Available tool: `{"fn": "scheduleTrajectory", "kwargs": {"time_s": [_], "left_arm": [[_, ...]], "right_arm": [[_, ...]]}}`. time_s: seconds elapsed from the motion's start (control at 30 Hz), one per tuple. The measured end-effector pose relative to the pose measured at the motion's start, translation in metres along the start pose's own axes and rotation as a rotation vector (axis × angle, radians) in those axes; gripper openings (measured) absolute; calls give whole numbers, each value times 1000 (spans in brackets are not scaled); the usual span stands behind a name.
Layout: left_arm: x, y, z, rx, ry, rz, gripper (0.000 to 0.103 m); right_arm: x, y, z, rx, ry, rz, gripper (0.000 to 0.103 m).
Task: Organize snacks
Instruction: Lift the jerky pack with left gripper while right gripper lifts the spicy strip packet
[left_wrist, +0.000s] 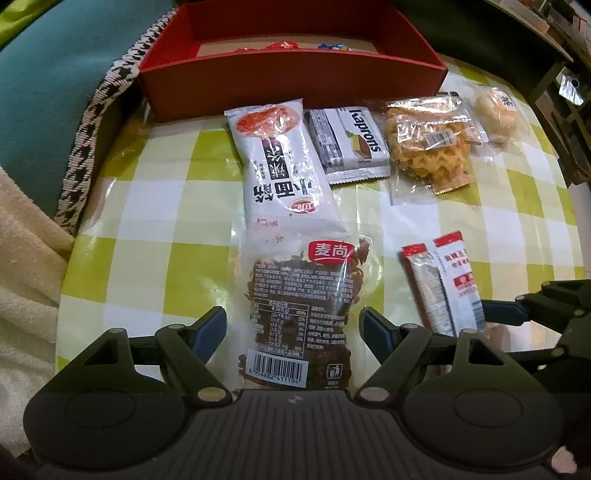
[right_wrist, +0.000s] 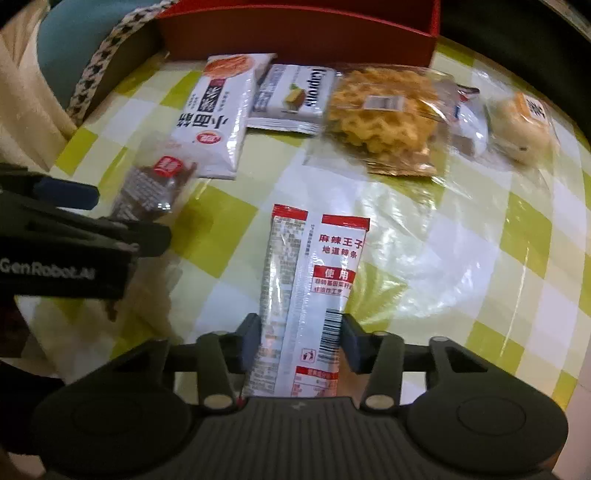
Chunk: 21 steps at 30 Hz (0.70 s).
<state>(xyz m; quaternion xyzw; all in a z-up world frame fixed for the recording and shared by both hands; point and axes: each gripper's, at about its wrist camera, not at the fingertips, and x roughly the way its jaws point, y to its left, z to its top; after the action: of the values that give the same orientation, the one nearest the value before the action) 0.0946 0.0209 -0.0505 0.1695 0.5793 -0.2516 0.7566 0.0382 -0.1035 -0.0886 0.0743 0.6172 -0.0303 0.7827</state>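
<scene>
The left gripper (left_wrist: 293, 328) stands released astride one dark jerky packet (left_wrist: 295, 314); the right gripper (right_wrist: 301, 341) clenches one red-and-white sachet (right_wrist: 306, 295). Beyond lie five more snacks, then one red box (left_wrist: 291, 74) at the table's (left_wrist: 166, 236) far edge

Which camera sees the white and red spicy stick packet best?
The right wrist view: the white and red packet fills the middle, its writing readable. The left wrist view shows it off to the side, smaller, partly hidden.
</scene>
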Motion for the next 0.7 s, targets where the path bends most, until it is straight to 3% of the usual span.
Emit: {"fn": "scheduleTrajectory", "kwargs": {"time_s": [0.13, 0.17, 0.2, 0.43, 0.47, 0.53, 0.57, 0.7], "left_arm": [[-6, -2, 2, 2, -18, -10, 84], [-7, -2, 3, 4, -22, -13, 84], [-9, -3, 3, 6, -26, -15, 84], [-4, -3, 7, 0, -18, -2, 84], [-4, -2, 8, -5, -17, -1, 84], [-6, 0, 8, -11, -24, -4, 84], [-8, 1, 8, -14, -28, -4, 84], [-13, 10, 5, -42, -42, 0, 84]], "right_arm": [[-10, -13, -8, 15, -20, 3, 46], [-14, -16, -9, 24, -30, 9, 24], [-18, -20, -10, 33, -41, 11, 16], [-13, -34, -11, 103, -53, 45, 18], [-16, -33, -12, 101, -68, 68, 26], [-20, -20, -12, 50, -72, 62, 56], [-20, -12, -12, 30, -75, 46, 77], [-9, 6, -8, 88, -56, 51, 79]]}}
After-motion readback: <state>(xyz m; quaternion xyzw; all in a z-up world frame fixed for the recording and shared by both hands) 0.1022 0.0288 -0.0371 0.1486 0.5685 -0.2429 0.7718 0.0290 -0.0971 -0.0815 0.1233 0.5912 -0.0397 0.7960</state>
